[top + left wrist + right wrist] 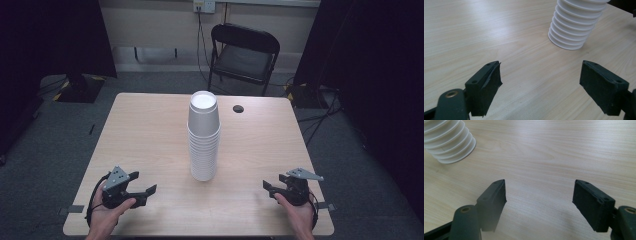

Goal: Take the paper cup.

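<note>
A tall stack of white foam cups (pixel 203 135) stands upside down in the middle of the light wooden table (pixel 150 130). My left gripper (pixel 144 182) rests near the front left edge, held in a hand and pointing toward the stack. Its jaws are open with nothing between them. My right gripper (pixel 272 182) sits near the front right edge, also open and empty. In the left gripper view, the stack (pixel 576 22) is ahead to the upper right of the left gripper (pixel 540 72). In the right gripper view, the stack (pixel 449 140) is at upper left of the right gripper (pixel 539 191).
A black folding chair (pixel 244 55) stands behind the table's far edge. A small dark round hole (pixel 238 108) lies in the tabletop, right of the stack's top. Cables run over the grey carpet (pixel 60 140), and dark curtains flank both sides.
</note>
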Action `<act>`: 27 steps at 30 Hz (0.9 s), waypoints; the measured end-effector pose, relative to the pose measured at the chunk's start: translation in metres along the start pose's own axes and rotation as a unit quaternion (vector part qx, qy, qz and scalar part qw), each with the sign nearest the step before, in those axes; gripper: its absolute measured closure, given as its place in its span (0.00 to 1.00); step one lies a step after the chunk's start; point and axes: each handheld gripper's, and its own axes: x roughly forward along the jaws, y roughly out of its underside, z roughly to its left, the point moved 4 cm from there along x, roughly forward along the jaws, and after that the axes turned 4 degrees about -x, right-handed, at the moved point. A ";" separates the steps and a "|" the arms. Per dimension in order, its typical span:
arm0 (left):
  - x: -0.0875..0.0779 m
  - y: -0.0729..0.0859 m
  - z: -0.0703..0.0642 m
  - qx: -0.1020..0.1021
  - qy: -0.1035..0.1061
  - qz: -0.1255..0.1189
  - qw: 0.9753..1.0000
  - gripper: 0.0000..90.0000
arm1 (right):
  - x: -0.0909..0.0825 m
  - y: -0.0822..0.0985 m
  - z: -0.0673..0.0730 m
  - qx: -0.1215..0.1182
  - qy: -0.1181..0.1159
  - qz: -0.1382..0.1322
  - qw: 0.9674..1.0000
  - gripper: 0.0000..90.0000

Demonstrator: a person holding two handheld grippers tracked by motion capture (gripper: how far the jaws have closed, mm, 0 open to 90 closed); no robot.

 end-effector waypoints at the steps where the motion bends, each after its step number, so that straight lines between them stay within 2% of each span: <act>1: 0.000 0.000 0.000 0.005 -0.003 0.000 1.000 0.19 | 0.000 0.000 0.000 -0.001 0.000 -0.001 1.000 0.29; 9: 0.003 -0.002 -0.003 0.008 0.003 0.003 1.000 0.19 | -0.001 -0.001 -0.003 0.003 -0.004 -0.002 1.000 0.29; 12: 0.004 -0.002 -0.003 0.010 0.005 0.004 1.000 0.19 | -0.001 -0.003 -0.001 -0.006 -0.007 -0.003 1.000 0.29; 19: 0.006 -0.002 -0.003 0.005 0.007 0.005 1.000 0.19 | -0.004 -0.009 0.007 -0.022 -0.024 -0.015 0.999 0.26; 27: 0.004 0.001 -0.003 0.004 0.008 0.005 1.000 0.19 | -0.012 -0.020 0.019 -0.027 -0.049 -0.037 0.998 0.19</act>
